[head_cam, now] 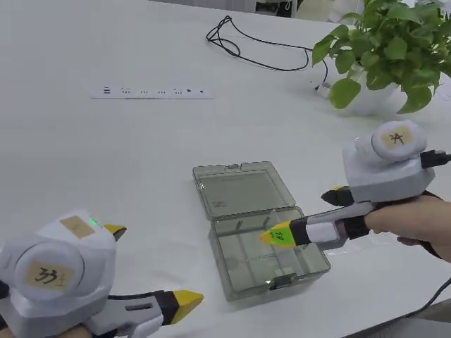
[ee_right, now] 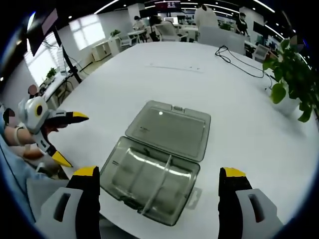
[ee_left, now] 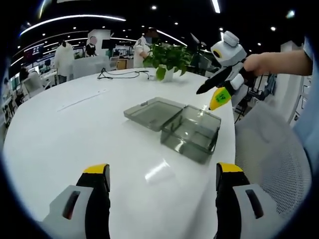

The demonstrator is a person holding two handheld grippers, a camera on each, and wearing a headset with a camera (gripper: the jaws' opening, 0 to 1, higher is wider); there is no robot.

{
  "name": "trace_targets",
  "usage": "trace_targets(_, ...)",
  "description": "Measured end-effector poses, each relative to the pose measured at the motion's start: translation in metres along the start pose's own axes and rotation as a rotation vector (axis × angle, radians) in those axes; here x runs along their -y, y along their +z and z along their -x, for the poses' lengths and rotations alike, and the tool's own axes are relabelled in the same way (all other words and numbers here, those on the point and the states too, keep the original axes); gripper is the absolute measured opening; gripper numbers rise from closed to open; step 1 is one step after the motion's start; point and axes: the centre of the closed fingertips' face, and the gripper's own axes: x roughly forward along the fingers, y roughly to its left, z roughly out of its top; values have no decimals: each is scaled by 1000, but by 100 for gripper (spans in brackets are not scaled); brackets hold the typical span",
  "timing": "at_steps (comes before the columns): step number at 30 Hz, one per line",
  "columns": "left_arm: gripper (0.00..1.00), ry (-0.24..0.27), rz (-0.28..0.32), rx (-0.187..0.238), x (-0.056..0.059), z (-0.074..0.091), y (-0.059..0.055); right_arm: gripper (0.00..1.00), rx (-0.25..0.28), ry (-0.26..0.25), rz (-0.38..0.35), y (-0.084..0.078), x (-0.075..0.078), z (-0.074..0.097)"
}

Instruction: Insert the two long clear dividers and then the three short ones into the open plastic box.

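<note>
The smoky clear plastic box (head_cam: 244, 287) lies open on the white table, its lid (head_cam: 239, 189) flat behind the base. Thin clear dividers (ee_right: 158, 182) stand inside the base and cross each other; how many I cannot tell. My right gripper (head_cam: 304, 215) hovers open over the base's right side with one yellow tip above it, holding nothing. In its own view the box (ee_right: 115, 158) sits between and ahead of the open right gripper (ee_right: 159, 172). My left gripper (head_cam: 151, 265) is open and empty, left of the box. From the left gripper (ee_left: 163, 169) the box (ee_left: 193, 145) lies ahead.
A white power strip (head_cam: 151, 91) lies at the back left. A black cable (head_cam: 254, 46) loops at the back. A potted plant (head_cam: 384, 49) stands at the back right. The table's edge runs close by the box's front right.
</note>
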Motion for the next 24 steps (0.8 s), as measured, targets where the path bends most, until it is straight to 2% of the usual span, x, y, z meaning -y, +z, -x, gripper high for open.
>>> trace_targets(2,90,14,21,-5,0,2,0,100,22,-7,18,0,1,4)
trace_targets(3,89,17,23,-5,0,3,0,100,68,-2,52,5,1,5)
trace_targets(4,89,23,25,-7,0,3,-1,100,84,0,55,5,2,7)
trace_targets(5,89,30,29,-8,0,4,-1,100,121,3,65,7,2,10)
trace_targets(6,89,31,36,-12,1,4,-1,100,104,4,50,1,4,13)
trace_targets(8,89,44,39,-15,3,5,-1,100,152,26,36,1,7,16)
trace_targets(10,89,52,51,-20,5,5,-2,100,161,41,34,-6,10,20)
trace_targets(13,89,64,108,-10,7,4,-1,100,184,61,39,-14,14,27)
trace_targets(16,88,91,123,-14,7,4,-3,100,201,68,41,-23,22,35)
trace_targets(20,88,117,148,-26,12,3,-5,100,227,77,11,-32,33,45)
trace_targets(24,88,152,166,-32,15,2,-8,100,255,99,26,-40,41,55)
